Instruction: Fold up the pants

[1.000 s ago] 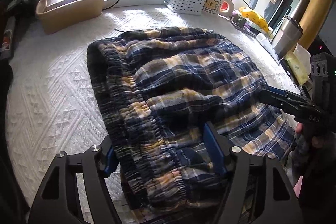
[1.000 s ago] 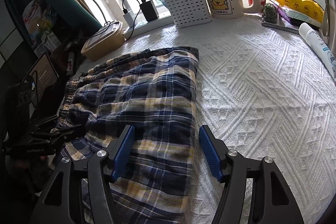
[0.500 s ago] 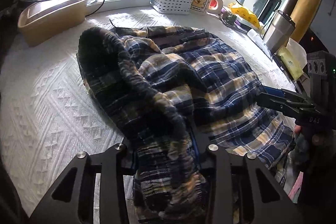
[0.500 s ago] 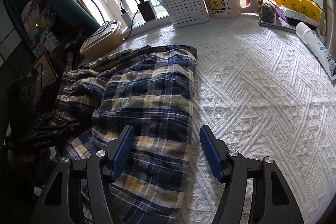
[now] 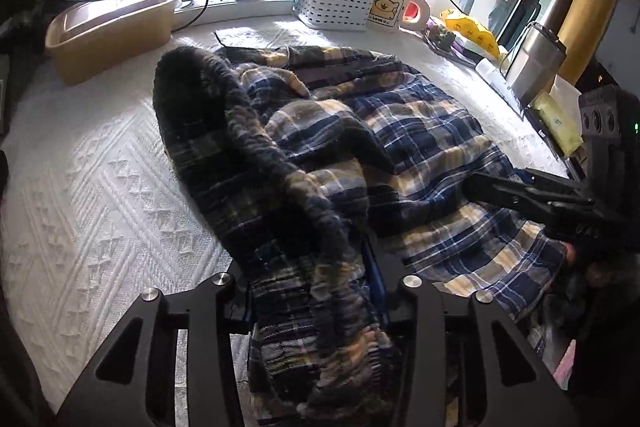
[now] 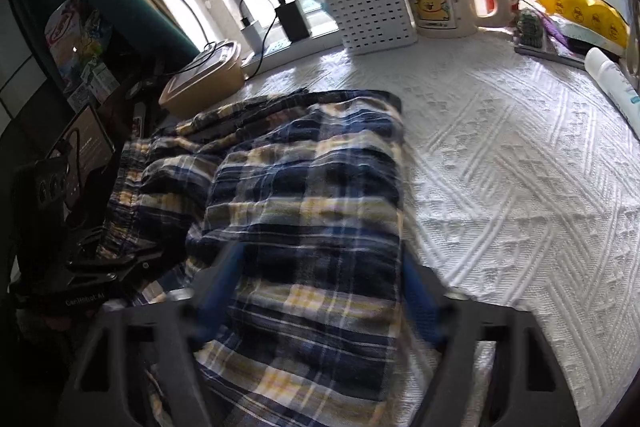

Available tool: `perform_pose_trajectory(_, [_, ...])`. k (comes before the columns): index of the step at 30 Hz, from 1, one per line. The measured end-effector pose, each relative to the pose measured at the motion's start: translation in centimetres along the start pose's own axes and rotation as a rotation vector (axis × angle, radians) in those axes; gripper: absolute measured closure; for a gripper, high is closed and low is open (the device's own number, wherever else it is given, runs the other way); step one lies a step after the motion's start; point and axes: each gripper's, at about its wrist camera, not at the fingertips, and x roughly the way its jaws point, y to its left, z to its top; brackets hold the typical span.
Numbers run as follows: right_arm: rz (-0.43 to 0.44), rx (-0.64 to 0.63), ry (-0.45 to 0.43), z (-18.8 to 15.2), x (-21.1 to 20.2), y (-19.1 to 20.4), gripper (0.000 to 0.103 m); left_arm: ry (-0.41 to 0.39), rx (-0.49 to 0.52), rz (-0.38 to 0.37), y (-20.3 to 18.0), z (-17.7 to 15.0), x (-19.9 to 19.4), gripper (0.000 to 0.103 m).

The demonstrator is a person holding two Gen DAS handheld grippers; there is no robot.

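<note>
Waistband bunched in the left gripper, right jaws closing over the plaid

Pants in blue, yellow and white plaid lie spread on the white textured bedspread, reaching from the near edge back toward the windowsill. The left gripper sits at the near left corner of the garment with the gathered elastic waistband rising up through it: its jaws stand narrow and the pads press on that thick roll of cloth, which humps up and runs away from the gripper in a dark ridge. A second ago the same jaws stood wide with the waistband lying flat between them; they have since closed on it, and the cloth has lifted off the bedspread into this fold.

The right gripper is at the near right side of the pants, over the straight right-hand edge of the fabric. Its blue fingers are blurred, one on each side of a flat stretch of plaid. Its jaws have just been closing, with the cloth between them, yet they stand about half apart and I cannot see the pads pinching anything. Earlier they were set wider over the same spot.

From the left view the right gripper shows as a dark beak resting low at the far right of the plaid.

Behind the pants stand a tan lidded box, a white perforated basket and a bear mug.
</note>
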Motion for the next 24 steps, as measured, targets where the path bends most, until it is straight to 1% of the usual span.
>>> perform_pose_trajectory(2, [0.003,-0.011,0.002,-0.1,0.0,0.2,0.055,-0.003,-0.005,-0.009,0.2,-0.1,-0.1,0.070])
perform_pose_trajectory(4, [0.016,-0.004,-0.001,-0.2,0.0,0.3,0.077,-0.004,-0.008,-0.018,0.3,-0.2,-0.3,0.075])
perform_pose_trajectory(6, [0.015,-0.012,-0.008,-0.2,-0.2,0.5,0.086,-0.008,-0.009,-0.021,0.2,-0.5,-0.6,0.079])
perform_pose_trajectory(7, [0.013,-0.018,-0.014,-0.2,-0.4,0.8,0.088,-0.011,-0.007,-0.019,0.1,-0.5,-0.8,0.080])
perform_pose_trajectory(15, [-0.029,-0.135,-0.071,0.3,-2.5,3.9,0.092,-0.039,-0.014,-0.026,0.0,-0.9,-2.6,0.084])
perform_pose_trajectory(24, [-0.049,-0.202,-0.122,1.1,-4.9,5.9,0.092,-0.108,-0.018,-0.033,0.1,-0.7,-5.9,0.085])
